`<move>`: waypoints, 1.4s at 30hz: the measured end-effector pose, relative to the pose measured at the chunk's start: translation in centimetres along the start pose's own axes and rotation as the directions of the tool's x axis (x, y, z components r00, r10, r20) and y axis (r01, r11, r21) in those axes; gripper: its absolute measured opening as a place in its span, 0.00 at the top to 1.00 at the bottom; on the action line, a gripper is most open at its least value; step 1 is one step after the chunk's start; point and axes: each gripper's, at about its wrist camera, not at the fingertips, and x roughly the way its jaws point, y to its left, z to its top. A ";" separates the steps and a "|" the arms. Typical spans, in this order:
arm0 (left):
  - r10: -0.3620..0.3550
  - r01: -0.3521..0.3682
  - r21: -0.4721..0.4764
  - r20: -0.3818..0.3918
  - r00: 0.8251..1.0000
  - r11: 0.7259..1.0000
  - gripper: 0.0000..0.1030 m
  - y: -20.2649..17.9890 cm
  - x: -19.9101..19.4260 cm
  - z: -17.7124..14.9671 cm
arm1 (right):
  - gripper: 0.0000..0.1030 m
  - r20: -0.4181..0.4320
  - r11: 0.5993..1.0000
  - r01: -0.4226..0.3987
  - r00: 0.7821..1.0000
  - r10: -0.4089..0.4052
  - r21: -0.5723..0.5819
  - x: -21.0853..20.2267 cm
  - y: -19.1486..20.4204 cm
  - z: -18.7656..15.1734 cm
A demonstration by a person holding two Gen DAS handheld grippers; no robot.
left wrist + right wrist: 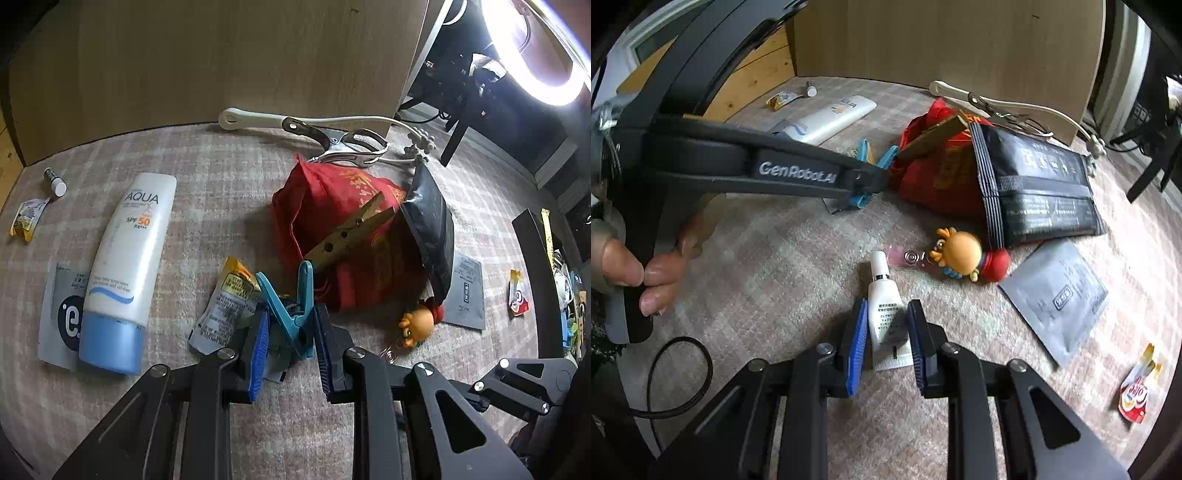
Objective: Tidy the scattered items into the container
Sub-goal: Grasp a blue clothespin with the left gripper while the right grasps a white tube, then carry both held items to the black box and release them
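Between the right gripper's (884,343) fingers lies a small white tube (884,314), flat on the tabletop (775,258); the pads have closed to its sides and seem to press on it. The left gripper (290,338) is clamped on a blue clothespin (291,310) beside the red pouch (332,229). No container shows clearly. Likely trouble: the slick tapered tube could squirt forward out of the grip on lifting, and the clothespin, caught near one end, could pivot or drag the yellow sachet (229,299) beneath it.
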 end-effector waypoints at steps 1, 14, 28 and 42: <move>-0.004 0.004 -0.002 0.001 1.000 1.000 0.79 0.1 -0.1 -0.1 | 0.85 0.005 1.000 -0.009 1.000 0.009 0.011 -0.1 0.2 -0.1; -0.036 0.036 -0.005 0.041 0.999 0.999 0.79 -0.1 -3.5 -1.3 | 0.94 0.083 0.987 -0.051 0.996 0.039 0.151 -3.9 -2.3 -1.8; -0.223 0.209 0.175 0.066 0.972 0.962 0.79 -10.0 -7.3 0.2 | 0.94 0.231 0.933 0.061 0.961 -0.150 0.355 -13.8 -9.0 -6.2; -0.505 0.476 0.515 -0.095 0.858 0.713 0.79 -34.4 -9.2 -4.1 | 0.94 0.151 0.615 0.288 0.814 -0.561 0.734 -27.4 -19.5 -20.7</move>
